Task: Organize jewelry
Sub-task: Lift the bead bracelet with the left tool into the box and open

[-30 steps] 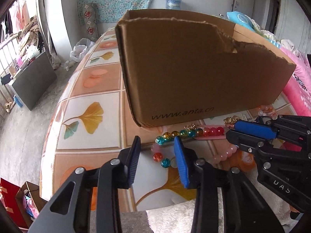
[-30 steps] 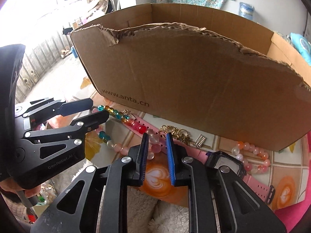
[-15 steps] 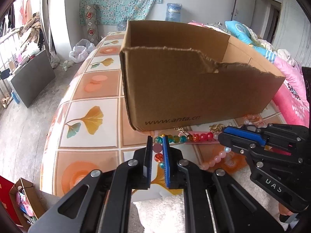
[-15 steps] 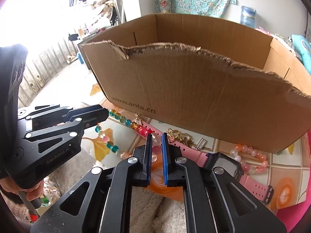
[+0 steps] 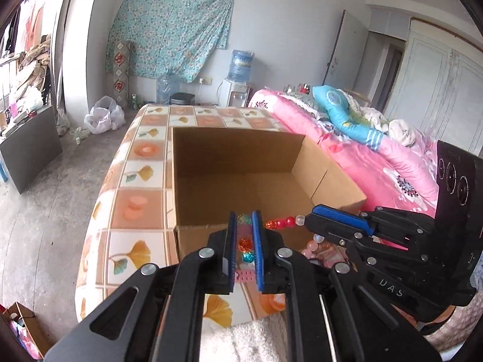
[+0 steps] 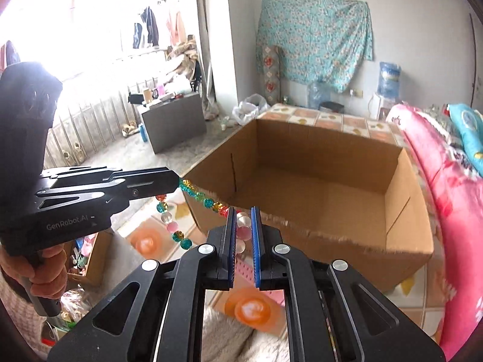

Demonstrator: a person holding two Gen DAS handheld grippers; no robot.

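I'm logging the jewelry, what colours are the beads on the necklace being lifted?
Teal, yellow, red, orange, plus milky white and pink on the bead necklace; clearest in the right wrist view.

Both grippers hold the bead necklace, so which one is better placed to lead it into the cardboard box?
Probably right: the right gripper grips the bead necklace over the cardboard box rim, while the left gripper sits outside the corner.

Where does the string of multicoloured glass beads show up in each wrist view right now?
Left wrist view: the string of multicoloured glass beads sits at lower centre, clamped in the left gripper and running right to the right gripper.
Right wrist view: the beads stretch from centre left, at the left gripper, down to the right gripper.
Shared landmark: the open brown cardboard box just behind the beads.
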